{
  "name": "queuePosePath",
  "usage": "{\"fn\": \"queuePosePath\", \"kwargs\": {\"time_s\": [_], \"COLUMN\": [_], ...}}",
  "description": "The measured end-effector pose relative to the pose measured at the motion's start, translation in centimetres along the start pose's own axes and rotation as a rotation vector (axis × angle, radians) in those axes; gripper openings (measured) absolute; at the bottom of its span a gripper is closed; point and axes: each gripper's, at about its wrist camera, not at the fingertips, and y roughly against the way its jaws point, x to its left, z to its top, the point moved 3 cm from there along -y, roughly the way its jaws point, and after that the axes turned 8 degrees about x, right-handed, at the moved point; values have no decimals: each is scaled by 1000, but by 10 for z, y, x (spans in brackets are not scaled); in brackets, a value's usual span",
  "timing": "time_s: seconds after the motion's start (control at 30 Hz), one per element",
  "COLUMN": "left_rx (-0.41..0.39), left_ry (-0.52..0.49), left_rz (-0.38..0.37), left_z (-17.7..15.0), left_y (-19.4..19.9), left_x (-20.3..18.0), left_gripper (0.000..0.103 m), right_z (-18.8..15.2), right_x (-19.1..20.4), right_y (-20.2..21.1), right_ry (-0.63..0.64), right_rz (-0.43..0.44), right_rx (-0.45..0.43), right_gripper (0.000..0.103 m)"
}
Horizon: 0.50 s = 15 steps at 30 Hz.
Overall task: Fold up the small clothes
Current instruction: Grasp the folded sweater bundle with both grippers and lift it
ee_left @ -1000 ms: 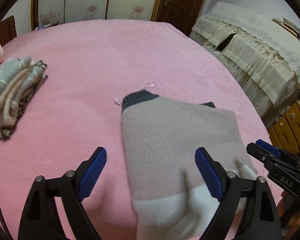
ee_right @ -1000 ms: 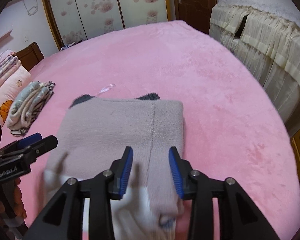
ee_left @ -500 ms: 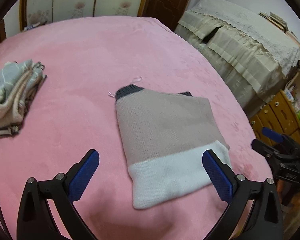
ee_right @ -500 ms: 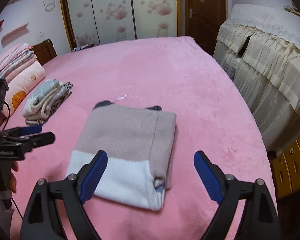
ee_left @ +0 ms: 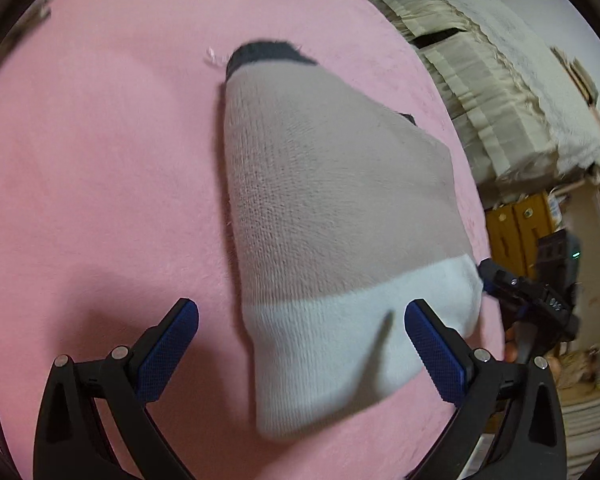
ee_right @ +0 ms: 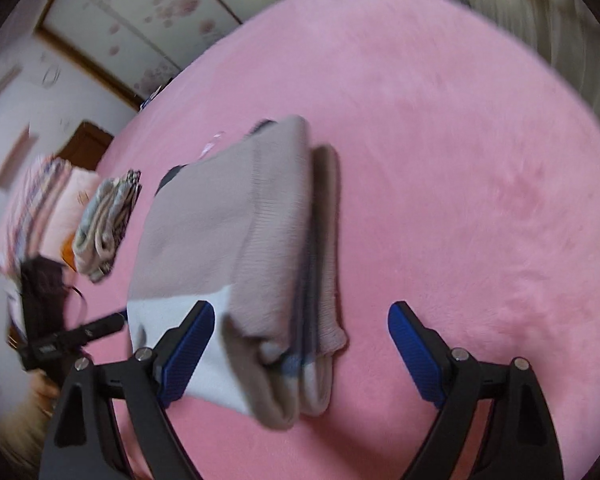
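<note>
On the bed: a pink blanket (ee_right: 440,128) covers it and carries everything named below.
Sweater: a small knit sweater (ee_left: 332,208), grey-beige with a white band and dark trim, lies folded into a compact stack near the middle of the bed; its layered edge (ee_right: 312,280) faces the right-hand camera.
Left gripper (ee_left: 300,344): fingers spread wide, holding nothing, straddling the white band from above without clear contact.
Right gripper (ee_right: 300,344): fingers likewise wide apart and empty, poised over the stack's near corner.
Other items: a folded pile of clothes (ee_right: 104,220) sits toward the bed's left edge, well apart from the sweater.
Step in hand: the folds appear complete; judged as the release and check stage.
Next move: probably gripping the stack at both sides and carrying it level to the pile, so the layers do not slip.
</note>
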Motion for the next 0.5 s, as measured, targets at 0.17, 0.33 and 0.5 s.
{"fn": "queuePosePath", "kwargs": {"time_s": [0.17,0.33,0.5], "left_rx": [13,-15,-45], "left_ry": [21,16,9], "left_rz": [-87,-139,-168], "left_z": [10,18,24], "left_y": [-26,-39,-42], "left_x": [8,6,4], "left_gripper": [102,102,102], "right_z": [11,23,33], "right_x": [-12,-8,0], "right_y": [-25,-47,-58], "right_ry": [-29,1,58], "right_rz": [122,163,183], "right_rx": [49,57,56], "right_gripper": [89,90,91]}}
